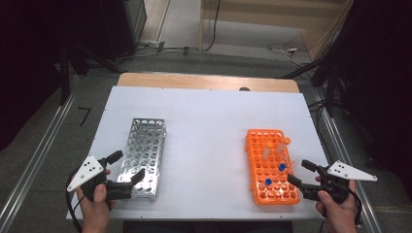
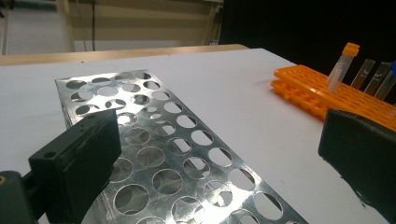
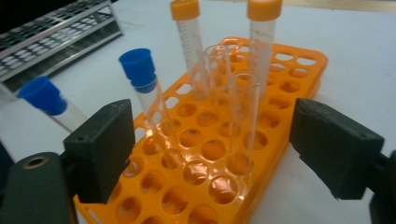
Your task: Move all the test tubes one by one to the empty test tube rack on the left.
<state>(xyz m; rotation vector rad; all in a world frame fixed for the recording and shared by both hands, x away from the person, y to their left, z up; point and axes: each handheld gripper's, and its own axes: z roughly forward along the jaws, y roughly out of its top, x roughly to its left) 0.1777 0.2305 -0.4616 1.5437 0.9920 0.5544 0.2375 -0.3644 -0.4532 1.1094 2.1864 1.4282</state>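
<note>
Tubes: six stand in the orange rack point(image 1: 271, 167) — two with orange caps point(image 3: 185, 9) toward its far end, two with blue caps point(image 3: 137, 60) nearer the person, and two uncapped clear tubes point(image 3: 243, 116) between them.
Tube in hand: in the right gripper view the uncapped clear tube at the centre lines up between the pads; by my reading this is the one being reached for.
Orange rack: lies near the right edge of the table point(image 1: 204, 121), its long side running from the near edge toward the far edge.
Right gripper point(image 1: 302, 174): sits at the near right corner of the orange rack, jaws apart with nothing pressed between them; the tubes stand beyond the pads.
Metal rack point(image 1: 143, 155): silver, all holes empty, near the left edge of the table, well apart from the orange rack.
Left gripper point(image 1: 127, 170): rests at the near end of the metal rack, jaws apart and empty; its own view looks along the rows of holes.
Step in hand: likely picking a tube to carry over to the metal rack.
Doing it well: bring the pads in level, one either side of the clear tube, high on its wall so the neighbouring blue-capped tube is not knocked.
Lift: pull straight up along the tube's own lean until it clears the hole.
Risk: bare glass or plastic may slip under a light squeeze, and the tubes stand close together.
</note>
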